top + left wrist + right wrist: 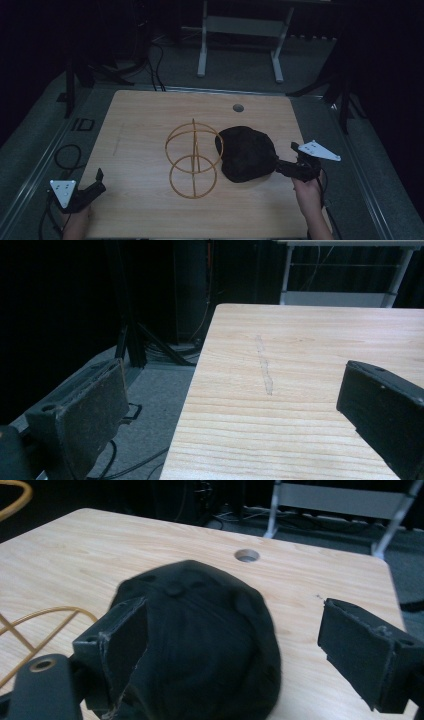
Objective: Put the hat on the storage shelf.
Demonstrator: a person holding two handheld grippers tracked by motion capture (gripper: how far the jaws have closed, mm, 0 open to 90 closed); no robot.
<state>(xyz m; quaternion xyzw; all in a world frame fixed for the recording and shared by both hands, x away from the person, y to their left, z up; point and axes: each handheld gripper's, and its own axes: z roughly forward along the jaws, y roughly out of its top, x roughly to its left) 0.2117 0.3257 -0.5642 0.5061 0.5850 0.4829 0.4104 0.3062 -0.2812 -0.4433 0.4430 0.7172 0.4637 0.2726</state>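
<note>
The right gripper [289,161] sits near the table's right edge, jaws spread wide at the near rim of the black cap [247,152], one jaw laid against the cloth, nothing clamped yet. The cap [200,630] lies crown up right of centre, touching or just beside the gold wire stand [194,159]. It looks soft and light, likely to sag and fold, so a pinch on the rim or brim edge should hold better than the crown. The left gripper [98,181] rests at the front left corner, jaws wide and empty. The wooden table [140,115] is bare to the left and far side; the right edge is close
</note>
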